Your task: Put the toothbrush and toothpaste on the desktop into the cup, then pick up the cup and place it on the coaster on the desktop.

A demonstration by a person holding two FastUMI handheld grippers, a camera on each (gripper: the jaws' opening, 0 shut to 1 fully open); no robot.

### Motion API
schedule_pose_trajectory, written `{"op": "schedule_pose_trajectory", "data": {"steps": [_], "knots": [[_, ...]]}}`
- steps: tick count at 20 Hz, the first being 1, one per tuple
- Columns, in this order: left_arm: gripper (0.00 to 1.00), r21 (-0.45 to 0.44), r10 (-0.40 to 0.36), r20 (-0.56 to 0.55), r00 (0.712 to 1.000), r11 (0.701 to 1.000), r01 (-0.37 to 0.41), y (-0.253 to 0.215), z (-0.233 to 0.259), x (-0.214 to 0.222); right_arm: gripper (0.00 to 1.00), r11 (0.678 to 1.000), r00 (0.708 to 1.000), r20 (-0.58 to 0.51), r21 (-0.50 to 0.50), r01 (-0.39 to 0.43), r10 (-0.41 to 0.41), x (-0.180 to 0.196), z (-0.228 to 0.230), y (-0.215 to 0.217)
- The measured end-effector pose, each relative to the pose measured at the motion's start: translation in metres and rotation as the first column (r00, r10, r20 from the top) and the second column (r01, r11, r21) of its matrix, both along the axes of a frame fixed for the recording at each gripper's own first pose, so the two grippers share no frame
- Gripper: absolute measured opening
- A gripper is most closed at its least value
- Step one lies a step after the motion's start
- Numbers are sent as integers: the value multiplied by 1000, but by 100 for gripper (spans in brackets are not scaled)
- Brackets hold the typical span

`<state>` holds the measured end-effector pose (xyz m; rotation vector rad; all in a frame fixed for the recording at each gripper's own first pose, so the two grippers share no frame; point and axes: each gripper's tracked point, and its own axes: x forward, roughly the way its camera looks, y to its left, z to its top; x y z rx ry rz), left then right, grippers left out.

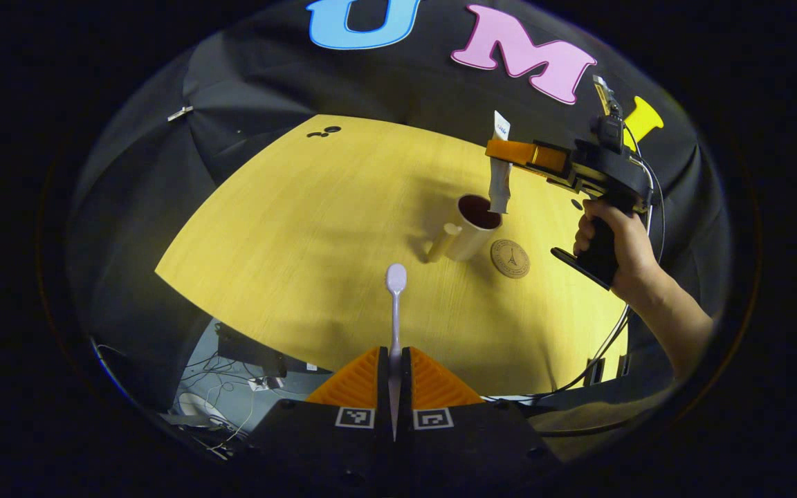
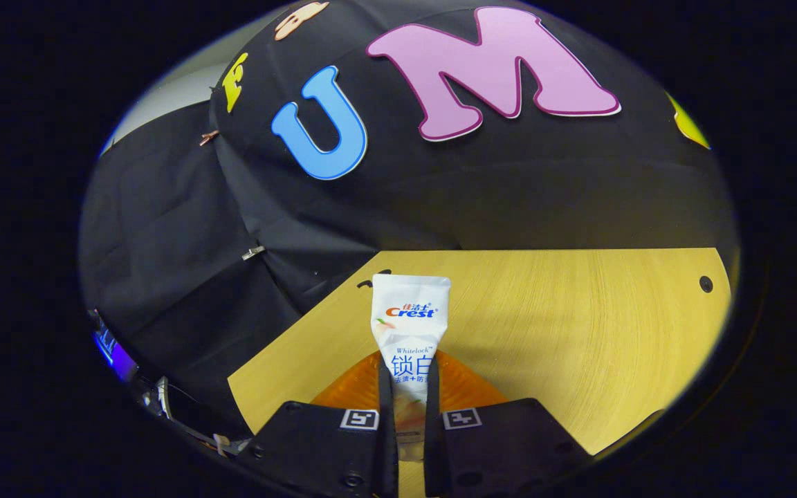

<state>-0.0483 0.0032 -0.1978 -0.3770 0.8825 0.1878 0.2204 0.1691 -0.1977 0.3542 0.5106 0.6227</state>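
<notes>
In the left gripper view my left gripper is shut on a white toothbrush, whose head points out over the yellow table toward the cup. The cream cup with a dark inside stands mid-table, and a round brown coaster lies just right of it. The right gripper, held by a hand, hangs above the cup with a white toothpaste tube upright in its fingers, the tube's lower end at the cup's mouth. In the right gripper view the right gripper is shut on the toothpaste tube.
The yellow wooden table has its near edge below my left gripper, with cables and gear on the floor beyond it. A cable trails from the right gripper down past the table's right edge. Black cloth walls stand behind the table.
</notes>
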Motion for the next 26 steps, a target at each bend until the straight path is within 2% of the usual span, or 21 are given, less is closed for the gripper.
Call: {"op": "schedule_pose_trajectory", "data": {"steps": [5,14,15,16,17,18,19,20,21,22,23,26], "knots": [[6,-3,39,-14,999,999,-39,3,-5,-9,20,999,999,-38,-42,-27,25,-1,-26,13],[6,3,28,-7,1000,1000,-28,8,-5,-4,32,996,999,-40,-89,-15,12,-9,-36,2],[6,4,26,-5,1000,1000,-26,8,-4,-2,20,995,999,-39,-95,-22,18,-11,-37,2],[6,4,23,-2,1000,1000,-23,8,-4,-2,34,995,999,-42,-98,-31,27,-16,-37,4],[6,5,19,2,1000,1000,-19,8,-2,-1,21,995,999,-43,-97,-36,32,-20,-33,3],[6,7,15,6,1000,1000,-15,8,-1,1,44,995,998,-44,-89,-42,38,-22,-33,6],[6,6,11,10,1000,1000,-11,7,0,3,31,996,998,-41,-78,-42,39,-24,-28,5],[6,5,8,16,1000,1000,-8,6,1,5,48,997,999,-34,-69,-37,35,-28,-21,3],[6,4,2,23,1000,1000,-2,5,3,8,49,998,999,-29,-55,-32,31,-30,-13,1],[6,1,-6,31,1000,1000,6,4,5,12,36,999,999,-26,-37,-23,22,-32,-6,-2],[6,-2,-16,40,999,1000,16,2,7,17,54,1000,1000,-22,-18,-12,11,-34,4,-7],[6,-6,-61,86,994,998,61,-9,16,39,54,999,999,6,15,43,-43,-46,32,-40]]}}
